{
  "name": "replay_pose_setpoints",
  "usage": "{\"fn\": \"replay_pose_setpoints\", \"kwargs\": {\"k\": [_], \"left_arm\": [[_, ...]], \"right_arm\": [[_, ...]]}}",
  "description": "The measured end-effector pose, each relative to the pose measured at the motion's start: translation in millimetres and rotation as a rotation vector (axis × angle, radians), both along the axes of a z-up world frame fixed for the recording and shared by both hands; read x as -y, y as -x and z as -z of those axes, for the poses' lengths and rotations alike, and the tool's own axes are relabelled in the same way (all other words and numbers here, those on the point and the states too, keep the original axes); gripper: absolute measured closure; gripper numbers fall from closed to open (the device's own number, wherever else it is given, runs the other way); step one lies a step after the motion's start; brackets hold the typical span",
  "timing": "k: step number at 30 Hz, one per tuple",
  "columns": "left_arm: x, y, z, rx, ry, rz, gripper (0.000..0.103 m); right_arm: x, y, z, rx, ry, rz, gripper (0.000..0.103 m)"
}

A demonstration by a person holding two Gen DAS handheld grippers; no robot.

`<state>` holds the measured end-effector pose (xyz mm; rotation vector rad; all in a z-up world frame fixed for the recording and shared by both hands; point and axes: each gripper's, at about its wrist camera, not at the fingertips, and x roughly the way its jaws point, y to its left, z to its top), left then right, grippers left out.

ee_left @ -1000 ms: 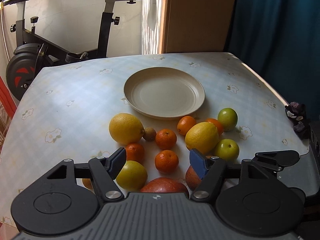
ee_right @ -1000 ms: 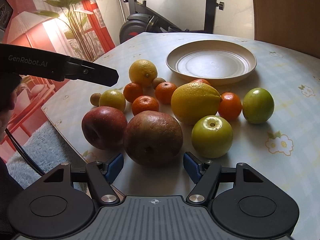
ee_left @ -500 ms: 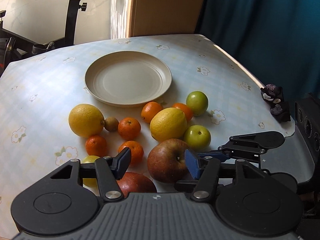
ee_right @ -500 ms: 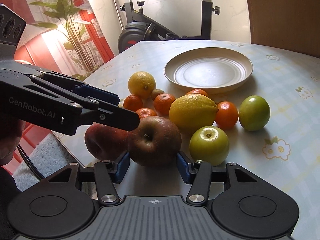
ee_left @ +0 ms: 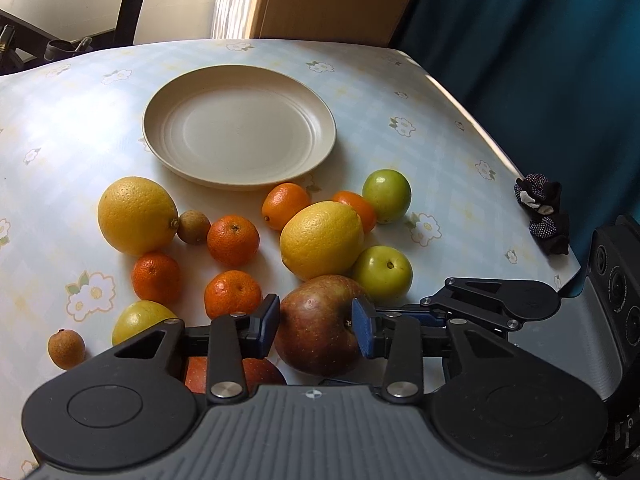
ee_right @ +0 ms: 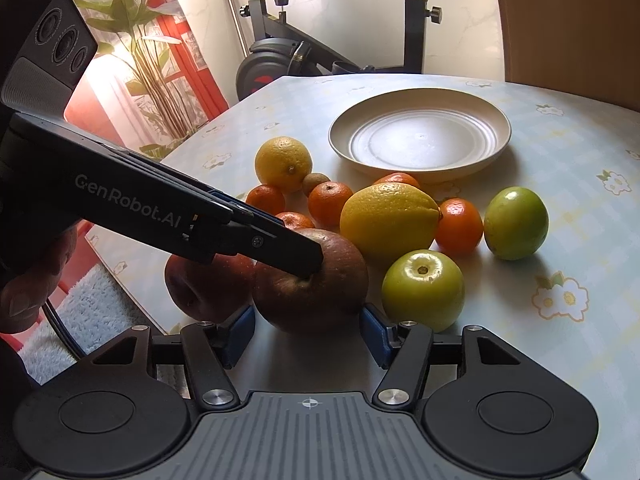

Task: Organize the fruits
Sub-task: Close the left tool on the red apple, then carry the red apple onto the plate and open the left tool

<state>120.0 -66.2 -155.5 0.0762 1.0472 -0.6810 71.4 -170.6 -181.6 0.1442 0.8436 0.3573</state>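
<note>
A brown-red apple sits at the near edge of the fruit pile. My left gripper has its jaws closing, and both blue pads touch the apple's sides. From the right wrist its near finger lies across the apple. My right gripper has its jaws opening, and its pads stand just clear of the same apple. A cream plate lies bare behind the pile. Two lemons, several tangerines and green fruits lie around. A second red apple sits to the left.
The table's right edge runs past a small dark cloth thing, with a blue curtain behind. An exercise bike and a plant stand beyond the far edge. Two small brown fruits lie on the left.
My left gripper swung right and down from the tangerines onto the brown-red apple, and its jaws narrowed around it. The right gripper's jaws pinched toward the apple, then widened again.
</note>
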Motion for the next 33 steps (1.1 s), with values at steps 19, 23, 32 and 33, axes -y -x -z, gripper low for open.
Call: {"fn": "replay_pose_setpoints", "kwargs": {"k": [19, 23, 32, 33], "left_arm": [[-13, -4, -13, -0.021, 0.079, -0.018, 0.061], [-15, -5, -31, 0.021, 0.11, -0.015, 0.061], [-14, -22, -81, 0.121, 0.167, -0.03, 0.06], [-14, -27, -85, 0.131, 0.172, -0.033, 0.06]], "right_arm": [[-2, 4, -9, 0.067, 0.008, 0.031, 0.045], [1, 8, -24, 0.132, 0.011, 0.039, 0.045], [7, -17, -73, 0.228, 0.047, 0.02, 0.045], [6, -22, -79, 0.234, 0.054, 0.014, 0.045]]}}
